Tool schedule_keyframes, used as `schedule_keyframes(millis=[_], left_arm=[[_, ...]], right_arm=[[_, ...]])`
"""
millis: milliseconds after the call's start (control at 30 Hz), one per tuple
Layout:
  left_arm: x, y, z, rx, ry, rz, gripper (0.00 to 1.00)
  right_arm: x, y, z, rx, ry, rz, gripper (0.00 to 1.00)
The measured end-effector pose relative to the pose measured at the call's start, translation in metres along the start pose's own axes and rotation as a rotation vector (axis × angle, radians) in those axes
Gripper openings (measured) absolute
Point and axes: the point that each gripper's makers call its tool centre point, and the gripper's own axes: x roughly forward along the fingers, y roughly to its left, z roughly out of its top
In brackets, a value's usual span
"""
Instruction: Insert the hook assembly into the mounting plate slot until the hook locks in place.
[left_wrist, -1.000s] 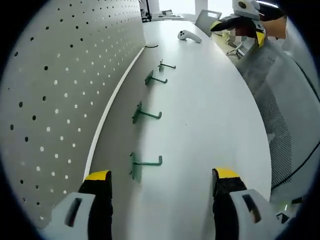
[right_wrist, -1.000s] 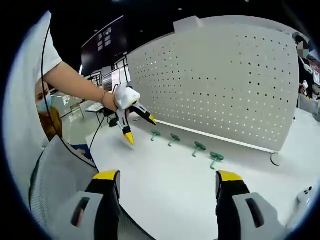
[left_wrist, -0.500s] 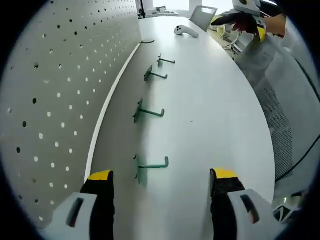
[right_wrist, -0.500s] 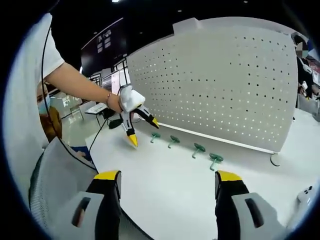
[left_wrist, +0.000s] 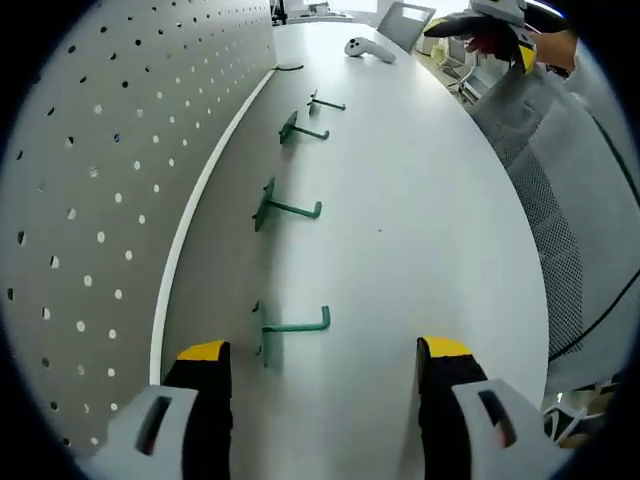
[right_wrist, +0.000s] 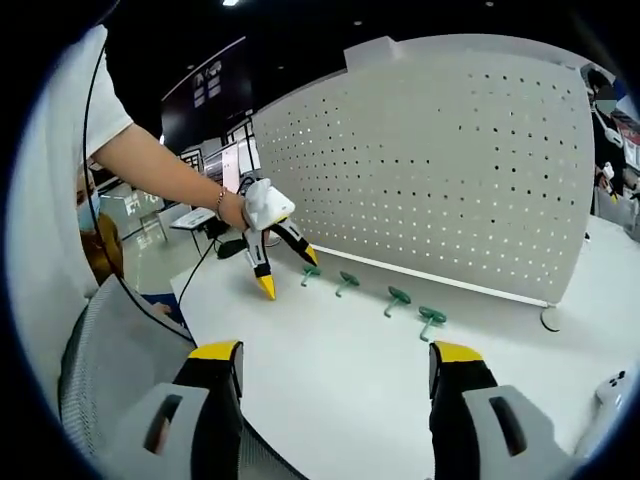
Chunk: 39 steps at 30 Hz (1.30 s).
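Hooks on the table, both grippers released

Four green hooks lie in a row on the white table (left_wrist: 420, 220), just beside the foot of the upright pegboard (left_wrist: 90, 180). In the left gripper view the nearest hook (left_wrist: 290, 327) lies between and just ahead of the left gripper (left_wrist: 325, 365), whose yellow-tipped jaws stand spread with nothing between them. Farther along lie the second hook (left_wrist: 285, 208), the third hook (left_wrist: 298, 130) and the fourth hook (left_wrist: 324, 102). A white controller (left_wrist: 366, 48) rests at the table's far end. In the right gripper view the right gripper (right_wrist: 326, 365) also stands spread and holds nothing, well apart from the hooks, with the left gripper hovering near the row's left end.
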Motion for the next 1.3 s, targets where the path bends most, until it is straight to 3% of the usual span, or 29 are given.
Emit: schedule_keyframes(millis=[367,733,1300], left_arm=[[0.0,0.004,0.001,0.011,-0.004,-0.002,0.77],[-0.005,0.02,0.002,-0.046,-0.025,0.035,0.43],[-0.005,0.033,0.002,-0.117,-0.034,0.088,0.21]], right_arm=[[0.0,0.0,-0.002,-0.002,0.008,0.001,0.74],[0.0,-0.001,-0.001,0.0,0.005,-0.002,0.73],[0.0,-0.001,0.0,0.005,0.001,0.0,0.72]])
